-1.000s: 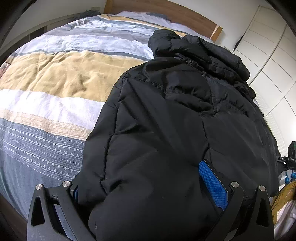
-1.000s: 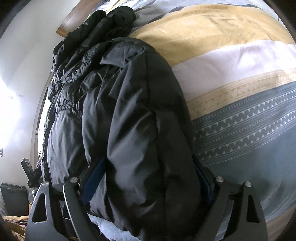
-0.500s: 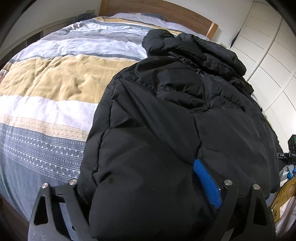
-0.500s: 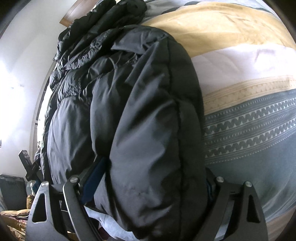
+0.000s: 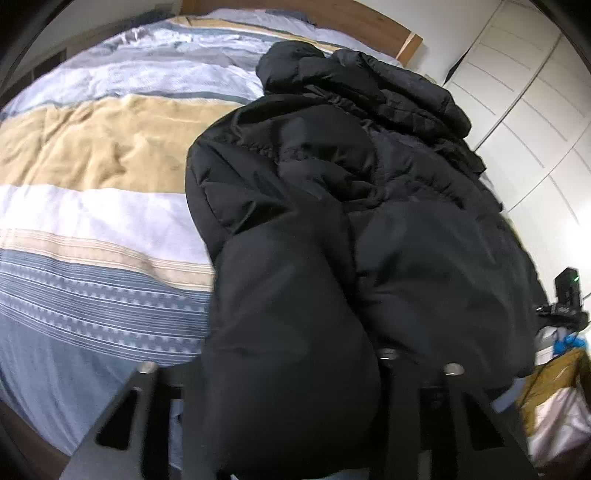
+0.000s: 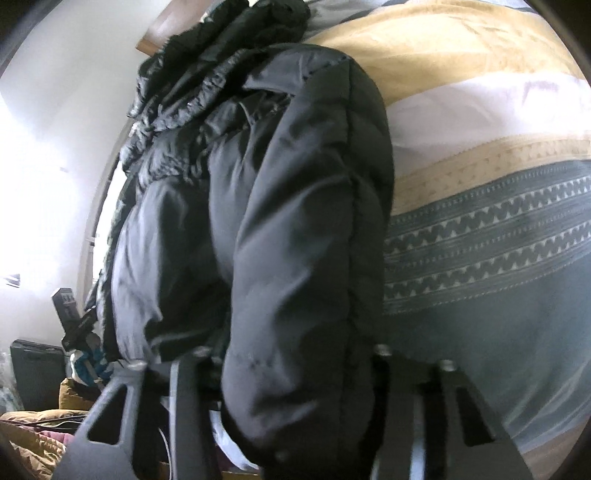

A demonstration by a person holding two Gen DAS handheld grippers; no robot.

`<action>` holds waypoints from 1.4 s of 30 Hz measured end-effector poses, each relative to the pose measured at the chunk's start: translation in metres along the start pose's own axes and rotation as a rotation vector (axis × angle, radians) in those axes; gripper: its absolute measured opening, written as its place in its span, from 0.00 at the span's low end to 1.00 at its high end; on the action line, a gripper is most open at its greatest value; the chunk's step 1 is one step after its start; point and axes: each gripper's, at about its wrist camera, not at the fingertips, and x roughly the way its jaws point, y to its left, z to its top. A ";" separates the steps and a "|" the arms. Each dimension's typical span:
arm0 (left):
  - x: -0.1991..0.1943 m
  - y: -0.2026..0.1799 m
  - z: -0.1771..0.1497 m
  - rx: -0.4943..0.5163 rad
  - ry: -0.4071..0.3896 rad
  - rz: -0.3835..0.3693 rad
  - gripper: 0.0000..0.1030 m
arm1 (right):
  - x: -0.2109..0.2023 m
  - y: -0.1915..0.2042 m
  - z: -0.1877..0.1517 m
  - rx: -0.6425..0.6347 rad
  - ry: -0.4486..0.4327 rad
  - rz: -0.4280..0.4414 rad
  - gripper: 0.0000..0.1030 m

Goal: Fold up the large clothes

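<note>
A large black puffer jacket lies along the right side of the striped bed, hood toward the headboard. It also fills the right wrist view. My left gripper is shut on the jacket's thick bottom hem, which bulges between the jaws and hides the pads. My right gripper is shut on another part of the same hem, and the padded fold covers its fingers. Both hold the hem raised above the duvet.
The duvet has yellow, white and grey-blue patterned stripes and spreads left of the jacket. A wooden headboard is at the far end. White wardrobe doors stand at the right. A black device and clutter sit beside the bed.
Both grippers have closed tighter on the hem and lifted it toward the hood. The blue pads that showed before are now buried in fabric.
</note>
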 end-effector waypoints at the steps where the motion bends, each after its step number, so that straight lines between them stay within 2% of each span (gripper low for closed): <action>1: -0.002 0.000 0.001 -0.017 -0.001 -0.025 0.19 | 0.000 0.002 -0.001 -0.009 -0.009 0.011 0.27; 2: -0.004 -0.001 0.004 -0.030 -0.003 -0.040 0.15 | -0.001 0.007 -0.002 -0.028 -0.019 0.021 0.22; 6: -0.014 -0.003 0.017 -0.097 -0.022 -0.088 0.11 | -0.010 0.020 0.002 -0.073 -0.074 0.048 0.15; 10: -0.034 -0.001 0.041 -0.164 -0.074 -0.137 0.10 | -0.038 0.026 0.014 -0.098 -0.178 0.096 0.13; 17: -0.068 -0.011 0.097 -0.187 -0.174 -0.184 0.10 | -0.091 0.045 0.055 -0.129 -0.361 0.123 0.13; 22: -0.079 -0.014 0.136 -0.225 -0.226 -0.217 0.10 | -0.119 0.054 0.093 -0.129 -0.445 0.127 0.13; 27: -0.085 -0.015 0.184 -0.276 -0.295 -0.260 0.11 | -0.141 0.068 0.138 -0.110 -0.506 0.155 0.13; 32: -0.077 -0.013 0.248 -0.334 -0.341 -0.259 0.13 | -0.148 0.089 0.207 -0.059 -0.543 0.177 0.13; 37: -0.046 -0.007 0.306 -0.365 -0.337 -0.214 0.13 | -0.129 0.107 0.283 -0.011 -0.549 0.141 0.13; 40: -0.014 0.003 0.346 -0.378 -0.324 -0.174 0.14 | -0.105 0.108 0.328 0.042 -0.539 0.105 0.13; 42: 0.002 0.007 0.362 -0.387 -0.314 -0.149 0.15 | -0.085 0.101 0.354 0.097 -0.525 0.105 0.14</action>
